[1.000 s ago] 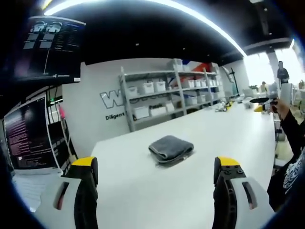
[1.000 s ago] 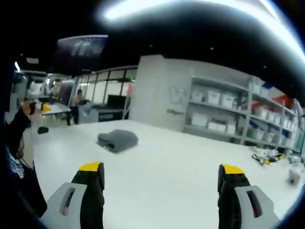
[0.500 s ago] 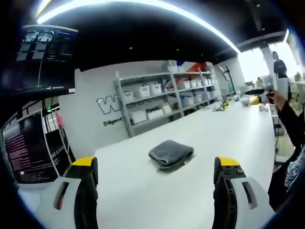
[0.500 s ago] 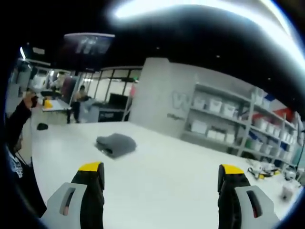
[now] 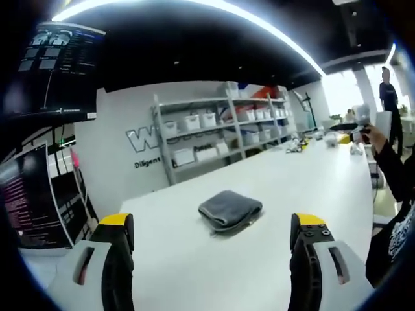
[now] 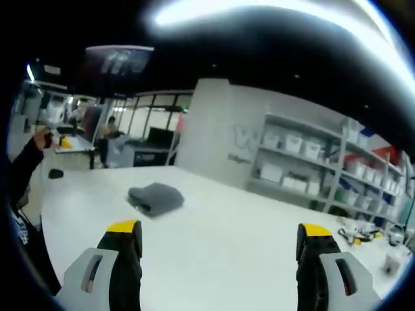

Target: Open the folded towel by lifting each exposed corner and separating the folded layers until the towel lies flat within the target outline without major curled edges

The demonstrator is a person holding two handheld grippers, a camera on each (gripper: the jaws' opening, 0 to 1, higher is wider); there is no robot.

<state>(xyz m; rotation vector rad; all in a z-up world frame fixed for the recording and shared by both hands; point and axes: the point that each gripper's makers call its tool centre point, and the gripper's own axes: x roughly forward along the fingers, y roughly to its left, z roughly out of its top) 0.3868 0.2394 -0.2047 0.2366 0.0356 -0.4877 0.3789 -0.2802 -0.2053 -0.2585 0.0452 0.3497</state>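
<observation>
Two yellow-tipped jaws of the left gripper (image 5: 211,236) rise from the bottom of the left gripper view, at about 7 and 5 o'clock, standing wide apart with nothing between them. Ahead of them, near the centre of the view and well apart from the jaws, the folded grey towel (image 5: 229,209) lies on the white table (image 5: 194,272); it is a compact, thick bundle, its layers stacked along the near edge. At 12 o'clock beyond the table a metal shelving unit (image 5: 220,129) holds white bins against a grey wall with large lettering. At 9 to 10 o'clock dark monitors (image 5: 39,201) show lines of text. At 3 o'clock a person's dark sleeve (image 5: 395,175) reaches in, and small items (image 5: 299,144) sit on the far end of the table.

Seen from the right gripper view, the right gripper (image 6: 219,243) likewise shows its two yellow-tipped jaws spread wide at 7 and 5 o'clock, empty. The towel (image 6: 154,197) lies at about 10 o'clock from the centre, on the table (image 6: 220,259), clearly beyond the left jaw and not touched by it. The shelving unit (image 6: 311,162) stands at 2 to 3 o'clock. At 9 o'clock a dark sleeve (image 6: 23,172) is raised, and behind it are desks with a seated person (image 6: 107,139), blurred. A few small objects (image 6: 360,230) rest on the table at 4 o'clock.
</observation>
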